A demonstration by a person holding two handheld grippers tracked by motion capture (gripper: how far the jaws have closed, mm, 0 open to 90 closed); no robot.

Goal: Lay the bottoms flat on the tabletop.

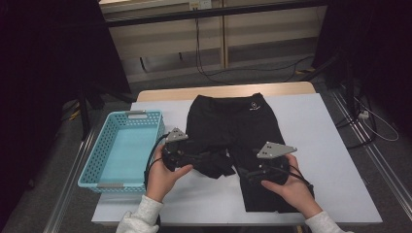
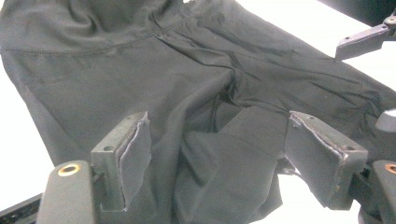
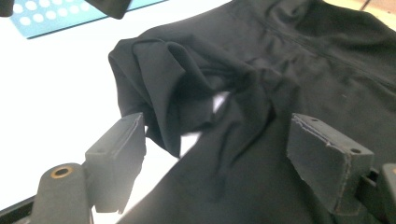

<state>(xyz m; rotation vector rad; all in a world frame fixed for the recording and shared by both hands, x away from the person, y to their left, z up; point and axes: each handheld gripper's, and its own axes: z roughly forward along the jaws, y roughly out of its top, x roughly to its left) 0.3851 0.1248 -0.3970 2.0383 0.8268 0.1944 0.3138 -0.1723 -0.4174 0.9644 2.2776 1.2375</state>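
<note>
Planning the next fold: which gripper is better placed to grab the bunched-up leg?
Left. The left gripper has open fingers astride the bunched leg; the right gripper sits over the flat leg.

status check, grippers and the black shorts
Left gripper open over the bunched leg of the black fabric shorts. Right gripper open, holding nothing. Light blue perforated plastic basket off left, nothing blocking.

My left gripper (image 1: 201,159) sits low in the left hand (image 1: 163,177), jaws spread wide, pads (image 2: 135,158) pressing nothing. My right gripper (image 1: 245,174) sits in the right hand (image 1: 291,187), jaws equally wide, pads (image 3: 327,161) free. Both forearms enter from the bottom edge, grippers angled inward toward each other.
</note>
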